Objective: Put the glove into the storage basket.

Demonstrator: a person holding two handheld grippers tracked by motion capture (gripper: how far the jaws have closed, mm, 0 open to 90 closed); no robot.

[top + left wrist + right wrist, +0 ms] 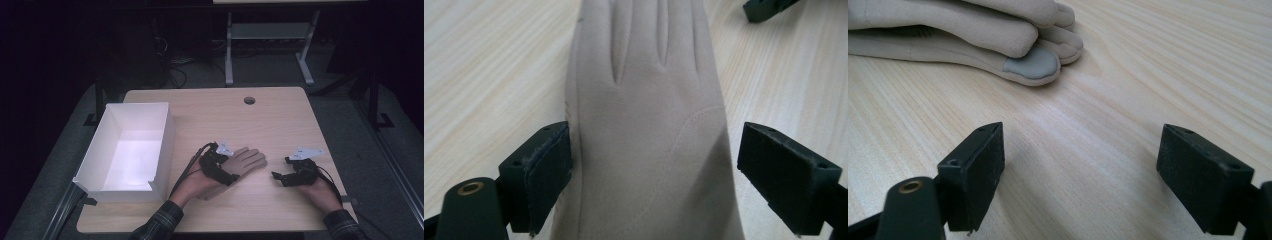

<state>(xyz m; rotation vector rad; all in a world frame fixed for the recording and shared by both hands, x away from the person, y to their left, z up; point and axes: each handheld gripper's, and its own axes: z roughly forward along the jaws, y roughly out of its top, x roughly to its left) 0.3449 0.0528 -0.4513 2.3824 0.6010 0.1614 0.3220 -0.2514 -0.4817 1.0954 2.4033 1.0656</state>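
A beige glove [245,162] lies flat on a light wooden table [280,120], fingers pointing away from the person. The left gripper [654,165] straddles the glove's cuff end, jaws spread; one pad seems to touch the fabric edge, the other stands clear. The right gripper [1080,175] rests on bare wood near the glove's grey-tipped fingers, jaws spread wide and holding nothing. A white open box [131,147] sits on the table's left side, apart from the glove.
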